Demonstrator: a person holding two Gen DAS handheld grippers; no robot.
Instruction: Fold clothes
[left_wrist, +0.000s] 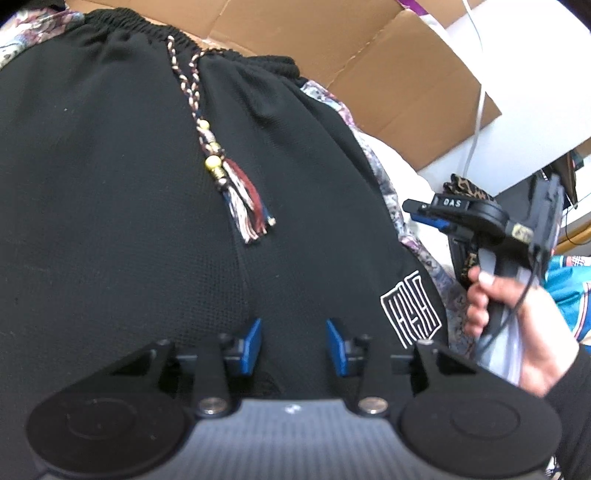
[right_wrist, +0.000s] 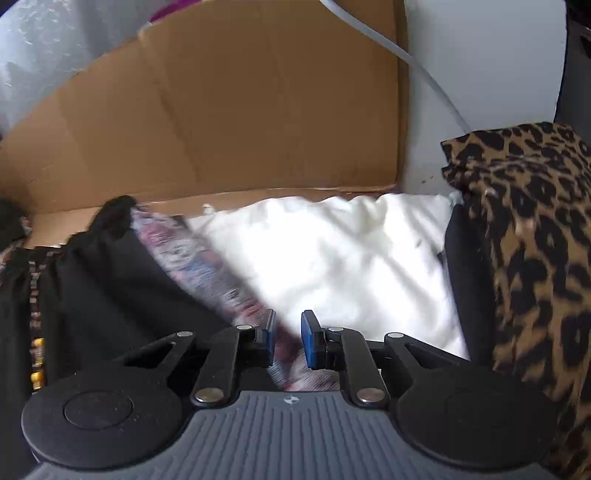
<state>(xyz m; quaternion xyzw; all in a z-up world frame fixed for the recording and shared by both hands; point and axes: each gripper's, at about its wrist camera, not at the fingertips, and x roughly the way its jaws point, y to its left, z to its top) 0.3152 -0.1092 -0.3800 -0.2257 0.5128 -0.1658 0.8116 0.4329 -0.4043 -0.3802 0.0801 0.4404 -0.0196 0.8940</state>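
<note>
A flattened cardboard box (right_wrist: 229, 122) stands open along the top of both views; nothing shows inside it. Black shorts (left_wrist: 110, 221) fill most of the left wrist frame, waistband at the upper edge, their long axis running top to bottom, with a tasselled drawstring (left_wrist: 236, 192) pointing down-right and a white logo (left_wrist: 410, 314) at lower right. White fabric (right_wrist: 332, 258) lies right of the shorts, and leopard-print cloth (right_wrist: 535, 240) crowds the right edge. The left gripper (left_wrist: 293, 341) hangs over the black cloth, jaws parted, nothing clamped. The right gripper (right_wrist: 288, 339) straddles the patterned side stripe (right_wrist: 207, 273), jaws narrowly apart, not pinching it.
</note>
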